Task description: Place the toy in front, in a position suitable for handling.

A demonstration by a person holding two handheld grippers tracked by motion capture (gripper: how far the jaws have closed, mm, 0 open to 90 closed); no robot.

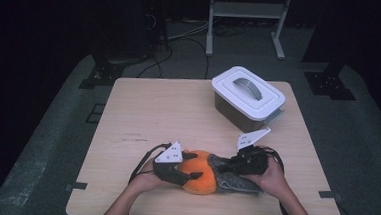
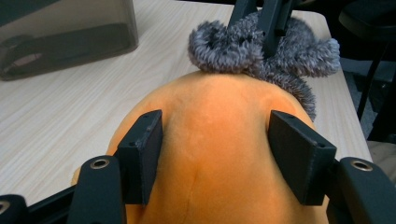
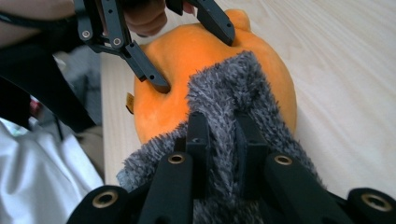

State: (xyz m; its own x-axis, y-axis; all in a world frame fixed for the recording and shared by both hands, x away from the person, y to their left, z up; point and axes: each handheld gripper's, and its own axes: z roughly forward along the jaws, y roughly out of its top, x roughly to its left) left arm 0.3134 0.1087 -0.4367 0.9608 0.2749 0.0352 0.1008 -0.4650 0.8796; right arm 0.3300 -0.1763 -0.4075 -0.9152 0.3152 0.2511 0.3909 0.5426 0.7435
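Observation:
An orange plush toy (image 1: pixel 200 177) lies near the table's front edge, between my two grippers. A grey fuzzy cloth (image 1: pixel 230 178) covers its right end. My left gripper (image 1: pixel 187 176) is shut on the orange body. In the left gripper view its pads (image 2: pixel 142 154) press into both sides of the plush (image 2: pixel 215 116), with the grey cloth (image 2: pixel 233 46) beyond. My right gripper (image 1: pixel 226 166) is shut on the cloth. In the right gripper view its jaws (image 3: pixel 223 140) pinch a fold of grey pile (image 3: pixel 224 88) pulled over the orange toy (image 3: pixel 275 93), and the left gripper (image 3: pixel 194 60) squeezes the far end.
A white-lidded box (image 1: pixel 247 97) with a grey handle stands at the back right of the wooden table (image 1: pixel 153 110), and shows as a dark translucent bin (image 2: pixel 65 37) in the left gripper view. A metal frame (image 1: pixel 246 21) and cables are on the floor behind.

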